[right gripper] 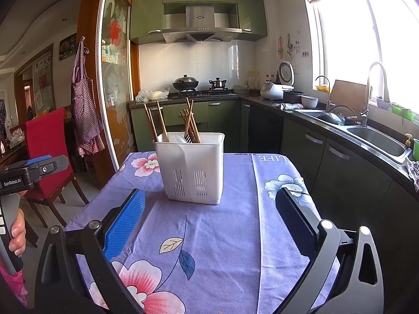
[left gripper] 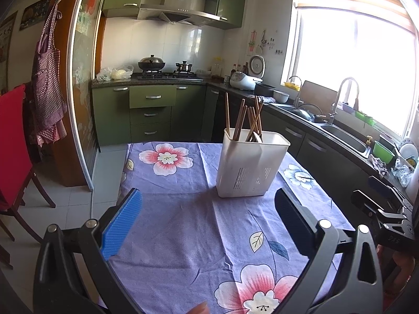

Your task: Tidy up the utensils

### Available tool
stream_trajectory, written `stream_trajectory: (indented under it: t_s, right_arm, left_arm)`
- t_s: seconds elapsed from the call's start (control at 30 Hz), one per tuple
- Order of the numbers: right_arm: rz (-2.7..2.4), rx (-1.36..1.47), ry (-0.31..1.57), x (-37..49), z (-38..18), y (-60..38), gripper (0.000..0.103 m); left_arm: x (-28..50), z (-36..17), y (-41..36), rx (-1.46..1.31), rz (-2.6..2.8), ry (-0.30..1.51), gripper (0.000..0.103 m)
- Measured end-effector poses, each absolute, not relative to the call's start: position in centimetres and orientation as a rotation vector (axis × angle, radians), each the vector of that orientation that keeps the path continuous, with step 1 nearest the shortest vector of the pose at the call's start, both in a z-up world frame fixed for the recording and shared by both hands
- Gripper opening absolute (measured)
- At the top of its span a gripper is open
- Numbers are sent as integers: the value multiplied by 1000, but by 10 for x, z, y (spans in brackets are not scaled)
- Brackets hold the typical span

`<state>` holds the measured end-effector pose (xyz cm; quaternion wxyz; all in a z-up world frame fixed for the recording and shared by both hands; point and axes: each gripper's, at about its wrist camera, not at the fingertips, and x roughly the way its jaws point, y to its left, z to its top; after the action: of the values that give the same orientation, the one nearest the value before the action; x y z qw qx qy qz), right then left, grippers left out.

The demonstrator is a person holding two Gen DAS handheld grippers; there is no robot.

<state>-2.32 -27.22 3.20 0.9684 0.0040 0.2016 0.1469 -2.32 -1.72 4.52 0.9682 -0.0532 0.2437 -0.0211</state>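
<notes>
A white slotted utensil holder (left gripper: 251,163) (right gripper: 192,166) stands upright on the table with the purple flowered cloth (left gripper: 183,222) (right gripper: 222,222). Several brown wooden chopsticks (left gripper: 246,116) (right gripper: 170,121) lean in it, and a pale utensil shows among them. My left gripper (left gripper: 209,196) is open, empty, and short of the holder, which sits ahead and slightly right. My right gripper (right gripper: 210,196) is open and empty too, with the holder ahead and slightly left. The right view shows the left gripper's body at its left edge, with a hand (right gripper: 17,233) on its handle.
A red-backed chair (left gripper: 13,144) (right gripper: 48,141) stands left of the table. A counter with a sink (right gripper: 377,141), faucet and dishes runs along the right. Green cabinets and a stove with pots (left gripper: 152,65) are at the back. An apron (left gripper: 47,83) hangs on the door frame.
</notes>
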Motion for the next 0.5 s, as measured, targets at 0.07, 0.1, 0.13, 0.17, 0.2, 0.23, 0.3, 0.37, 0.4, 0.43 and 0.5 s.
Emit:
stream_trajectory:
  t_s: [0.07,0.1,0.13,0.17,0.2,0.23,0.3,0.37,0.4,0.43,0.5]
  right_arm:
    - [297,9,409,-23,32,-272,98]
    - [297,9,407,-23,32,-272,98]
    - [297,10,408,-23,32,-272,98]
    - [297,10,408,-23,32,-272,98]
    - [297,9,408,-23,32,-272,98]
    - [297,9,408,-23,32,-272,98]
    - [298,9,408,-23,32,-272,98]
    - [296,10,409,-23,32,-272,98]
    - [297,10,409,-23,32,-272,98]
    - [296,9,408,-23,32,-272,98]
    - [297,10,408,-23,32,-272,98]
  left_arm:
    - [-23,45,-18,-101,-36,491,96]
    - [-23,45,-18,-99,-35,492,96]
    - [-23,45,-19,-98,-35,492,96]
    - [-23,45,-19,-98,-33,492,96]
    - [-23,45,-18,-98,-34,493,96]
    - [-23,45,-19,-98,-34,492,96]
    - [-23,45,-19,-96,-30,493,96]
    - [-23,44,-19,-94,-33,496,96]
    - [-22,44,-19,-92,-30,496,96]
    - [-22,44,-19,-91,-30,497,96]
    - [-22,44,-18,-94,-32,499,96]
